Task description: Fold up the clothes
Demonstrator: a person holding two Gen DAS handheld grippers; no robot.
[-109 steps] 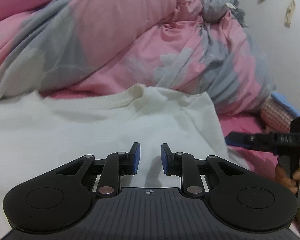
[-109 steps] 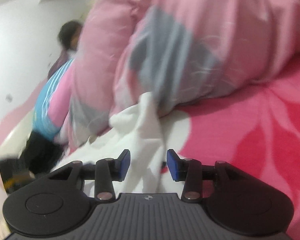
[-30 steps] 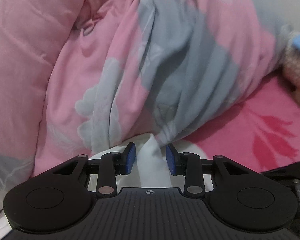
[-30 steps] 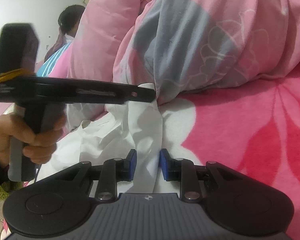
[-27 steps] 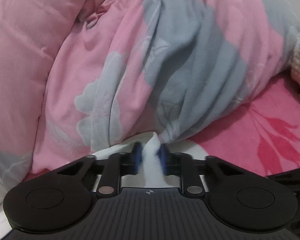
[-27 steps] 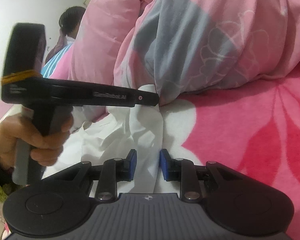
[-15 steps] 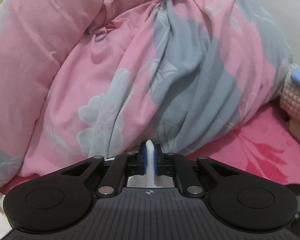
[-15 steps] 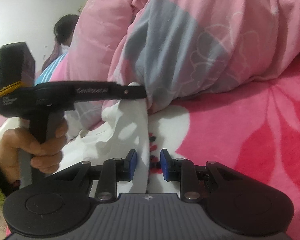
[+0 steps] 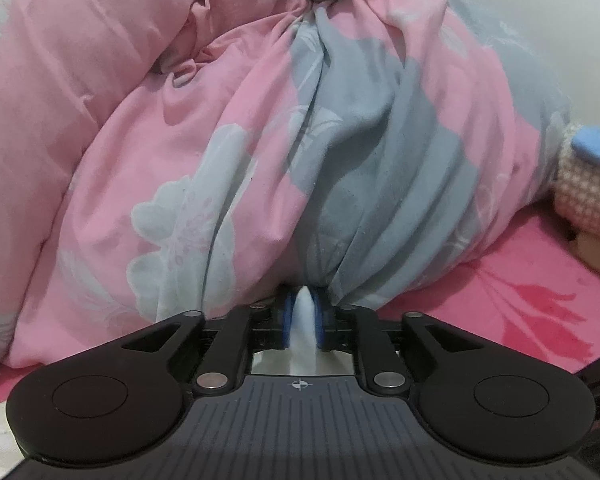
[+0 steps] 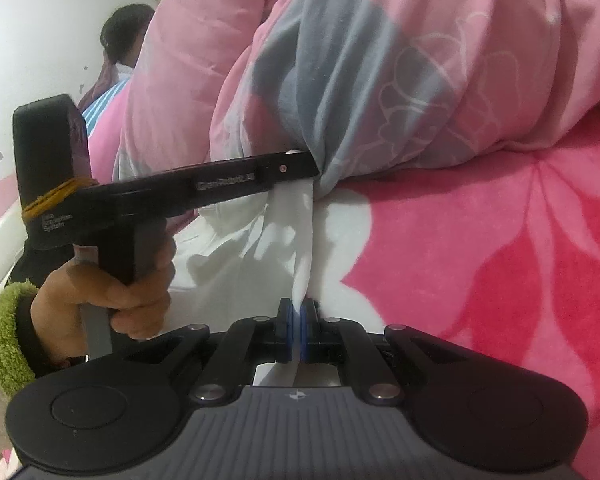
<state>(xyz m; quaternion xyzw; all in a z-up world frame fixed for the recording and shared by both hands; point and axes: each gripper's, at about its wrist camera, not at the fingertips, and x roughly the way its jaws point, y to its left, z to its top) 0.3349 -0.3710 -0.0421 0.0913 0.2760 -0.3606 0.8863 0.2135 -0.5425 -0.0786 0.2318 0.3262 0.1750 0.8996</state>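
In the left wrist view, your left gripper [image 9: 304, 320] sits low in the middle, jaws pinching a fold of the white shirt [image 9: 305, 334]. The pink and grey quilt [image 9: 284, 128] fills the frame behind it.

In the right wrist view, your right gripper [image 10: 296, 330] has jaws pinching the same shirt [image 10: 260, 248], which lies on the pink bed [image 10: 500, 248]. Your hand [image 10: 112, 296] is at lower left.

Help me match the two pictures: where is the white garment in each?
Left wrist: white garment, bottom centre, pinched between the left gripper fingers.
Right wrist: centre, stretched from the left gripper down to the right gripper.
Shared landmark: pink-and-grey quilt.
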